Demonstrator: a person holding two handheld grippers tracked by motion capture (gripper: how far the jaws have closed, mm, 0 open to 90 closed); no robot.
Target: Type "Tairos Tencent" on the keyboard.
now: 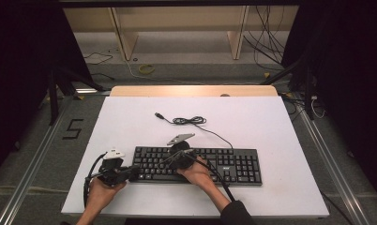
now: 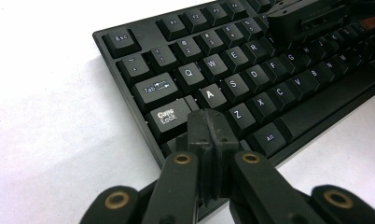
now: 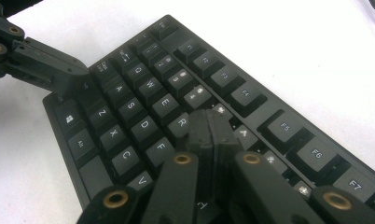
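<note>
Black keyboard lies on the white table as work gets under way: closed left gripper at its left end by Shift, closed right gripper over its T key, neither holding anything.

High cam overhead, fwd-down; both tongs cams close on keyboard.
</note>
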